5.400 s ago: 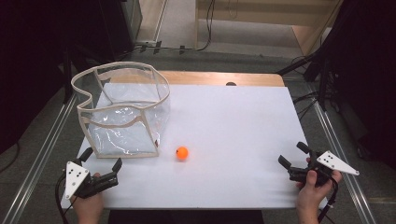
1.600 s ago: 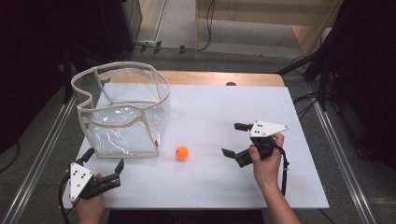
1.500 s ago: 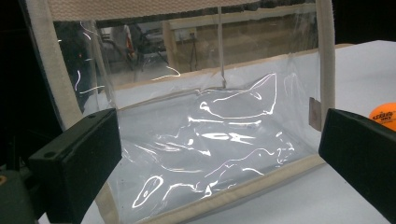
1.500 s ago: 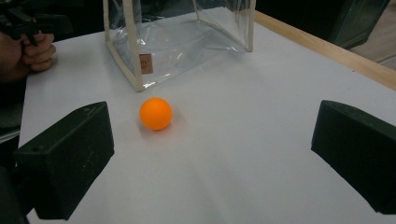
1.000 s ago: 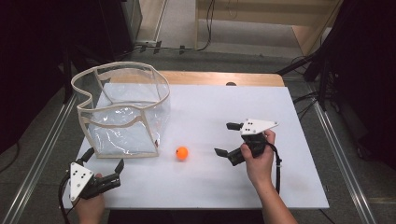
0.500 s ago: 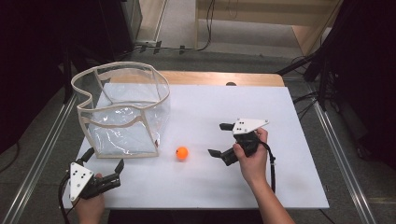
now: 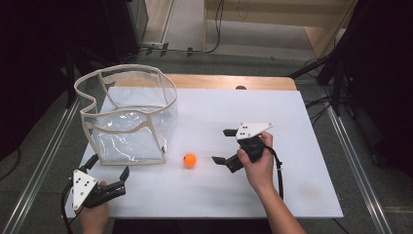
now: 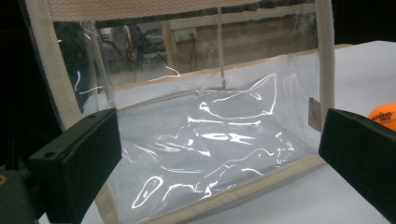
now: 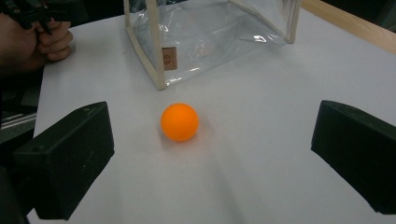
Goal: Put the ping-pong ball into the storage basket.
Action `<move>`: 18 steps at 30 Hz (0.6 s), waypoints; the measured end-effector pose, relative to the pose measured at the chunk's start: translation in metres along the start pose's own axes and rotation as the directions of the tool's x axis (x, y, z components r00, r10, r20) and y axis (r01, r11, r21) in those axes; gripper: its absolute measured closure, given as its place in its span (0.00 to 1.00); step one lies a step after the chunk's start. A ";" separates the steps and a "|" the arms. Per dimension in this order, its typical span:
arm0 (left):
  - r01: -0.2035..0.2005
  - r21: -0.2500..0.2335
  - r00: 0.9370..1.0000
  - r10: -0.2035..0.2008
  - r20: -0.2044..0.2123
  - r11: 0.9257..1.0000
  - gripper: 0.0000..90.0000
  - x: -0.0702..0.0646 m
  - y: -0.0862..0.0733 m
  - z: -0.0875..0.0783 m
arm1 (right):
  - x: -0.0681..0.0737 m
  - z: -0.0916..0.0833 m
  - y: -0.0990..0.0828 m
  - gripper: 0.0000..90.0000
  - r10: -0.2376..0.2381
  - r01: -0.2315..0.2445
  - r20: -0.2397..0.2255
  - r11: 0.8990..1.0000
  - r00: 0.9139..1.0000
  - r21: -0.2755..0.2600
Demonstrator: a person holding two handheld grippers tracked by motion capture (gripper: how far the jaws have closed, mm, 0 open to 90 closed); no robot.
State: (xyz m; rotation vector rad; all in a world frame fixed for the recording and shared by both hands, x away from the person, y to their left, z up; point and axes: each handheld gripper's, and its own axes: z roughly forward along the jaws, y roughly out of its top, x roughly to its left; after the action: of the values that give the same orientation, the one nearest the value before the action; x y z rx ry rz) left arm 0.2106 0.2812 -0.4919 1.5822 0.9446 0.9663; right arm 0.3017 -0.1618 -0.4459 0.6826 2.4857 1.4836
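Observation:
An orange ball (image 7: 190,159) (image 9: 180,122) lies on the white table (image 7: 292,112), just right of a clear plastic bag with a beige trim (image 7: 127,118) (image 9: 205,32). My right gripper (image 7: 223,146) (image 9: 210,154) stands open a little to the right of the ball, jaws pointed at it, nothing between them. At the table's front left corner my left gripper (image 7: 108,171) (image 8: 219,158) is open too, facing the bag's clear front wall (image 8: 210,130). The ball's edge (image 8: 384,114) peeks past its right jaw.
The bag stands upright with its mouth open at the back left of the table. A wooden strip (image 7: 219,81) runs along the table's far edge. Metal rails (image 7: 358,165) flank both sides. The person's left hand (image 9: 35,39) appears in the right gripper view.
My right gripper has travelled from the table's front right corner leftward toward the ball, still open. The left gripper, ball and bag have stayed put.

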 end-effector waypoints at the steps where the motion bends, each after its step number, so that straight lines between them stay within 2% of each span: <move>1: 0.000 0.000 1.000 0.000 0.000 1.000 0.00 0.000 0.000 0.000 | 0.000 0.000 0.000 0.00 0.000 0.000 0.000 1.000 1.000 0.000; 18: 0.001 -0.001 1.000 -0.001 0.000 1.000 0.00 0.000 0.000 0.000 | 0.002 0.018 0.006 0.00 -0.001 0.003 -0.044 0.999 0.999 0.046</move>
State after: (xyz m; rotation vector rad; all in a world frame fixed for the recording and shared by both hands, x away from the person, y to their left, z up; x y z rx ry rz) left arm 0.2108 0.2812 -0.4920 1.5809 0.9449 0.9651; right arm 0.3081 -0.1444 -0.4495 0.6627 2.5597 1.4606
